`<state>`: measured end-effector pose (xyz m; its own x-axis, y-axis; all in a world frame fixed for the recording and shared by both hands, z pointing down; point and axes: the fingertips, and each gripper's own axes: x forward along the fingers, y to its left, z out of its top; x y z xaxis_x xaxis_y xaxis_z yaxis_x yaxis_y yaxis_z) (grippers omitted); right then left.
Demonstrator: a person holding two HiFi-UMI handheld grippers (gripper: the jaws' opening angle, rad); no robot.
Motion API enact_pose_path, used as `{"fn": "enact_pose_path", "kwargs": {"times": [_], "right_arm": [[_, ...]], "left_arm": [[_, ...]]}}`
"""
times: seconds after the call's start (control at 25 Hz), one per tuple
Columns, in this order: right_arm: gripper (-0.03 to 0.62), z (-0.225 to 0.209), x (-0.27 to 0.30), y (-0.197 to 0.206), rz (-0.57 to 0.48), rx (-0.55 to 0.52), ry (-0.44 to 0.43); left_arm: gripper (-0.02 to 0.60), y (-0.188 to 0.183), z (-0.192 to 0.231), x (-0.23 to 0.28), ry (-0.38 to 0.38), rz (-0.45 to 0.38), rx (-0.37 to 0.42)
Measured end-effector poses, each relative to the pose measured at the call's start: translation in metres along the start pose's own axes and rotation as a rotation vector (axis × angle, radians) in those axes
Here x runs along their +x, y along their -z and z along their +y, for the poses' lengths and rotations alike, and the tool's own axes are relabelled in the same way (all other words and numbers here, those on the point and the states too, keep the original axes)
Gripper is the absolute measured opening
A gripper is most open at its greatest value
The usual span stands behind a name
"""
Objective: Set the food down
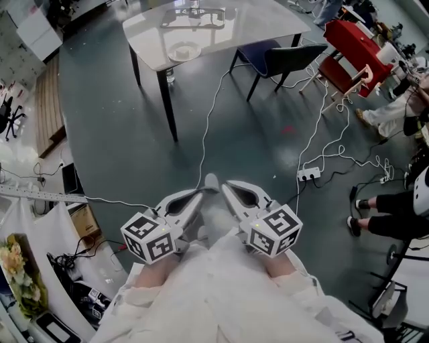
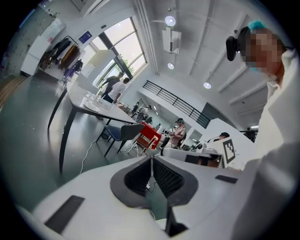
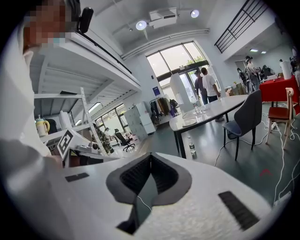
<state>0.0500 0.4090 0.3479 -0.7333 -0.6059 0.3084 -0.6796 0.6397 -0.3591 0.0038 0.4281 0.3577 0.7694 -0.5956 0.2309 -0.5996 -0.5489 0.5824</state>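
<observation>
I see no food in any view. In the head view both grippers are held close in front of the white-sleeved arms, above the grey floor. The left gripper [image 1: 200,192] and the right gripper [image 1: 225,187] point toward a white table [image 1: 268,23] farther ahead. A round plate [image 1: 184,51] and a clear tray [image 1: 194,15] sit on the table. In the left gripper view the left gripper [image 2: 151,157] is shut and holds nothing. The right gripper [image 3: 150,155] is likewise shut and holds nothing. The table [image 3: 206,115] stands some way off.
A dark chair [image 1: 288,60] and red furniture [image 1: 352,50] stand to the table's right. White cables and a power strip [image 1: 309,174] lie on the floor ahead. A bottle [image 1: 169,76] stands under the table. A seated person's legs [image 1: 385,221] are at right, cluttered shelves [image 1: 40,268] at left.
</observation>
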Motion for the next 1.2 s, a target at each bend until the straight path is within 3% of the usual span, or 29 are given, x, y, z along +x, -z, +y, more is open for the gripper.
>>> {"fn": "enact_pose_path", "kwargs": {"times": [0.28,0.56,0.76,0.96,1.2], "right_arm": [[0.002,-0.055,0.049,-0.033,0.004,0.018,-0.001],[0.002,-0.113,0.104,-0.088,-0.001,0.008,-0.057],[0.002,-0.163,0.136,-0.134,-0.051,-0.008,-0.046],[0.002,-0.198,0.17,-0.16,-0.032,-0.016,-0.089],[0.002,-0.203,0.201,-0.166,0.015,-0.059,-0.157]], "left_arm": [[0.026,-0.038,0.049,0.043,-0.022,0.013,-0.012],[0.026,-0.113,0.108,0.104,-0.045,-0.015,0.005],[0.026,-0.155,0.141,0.15,-0.056,-0.038,0.001],[0.026,-0.18,0.158,0.191,-0.049,-0.035,-0.003],[0.026,-0.192,0.175,0.205,-0.079,-0.034,-0.015]]}}
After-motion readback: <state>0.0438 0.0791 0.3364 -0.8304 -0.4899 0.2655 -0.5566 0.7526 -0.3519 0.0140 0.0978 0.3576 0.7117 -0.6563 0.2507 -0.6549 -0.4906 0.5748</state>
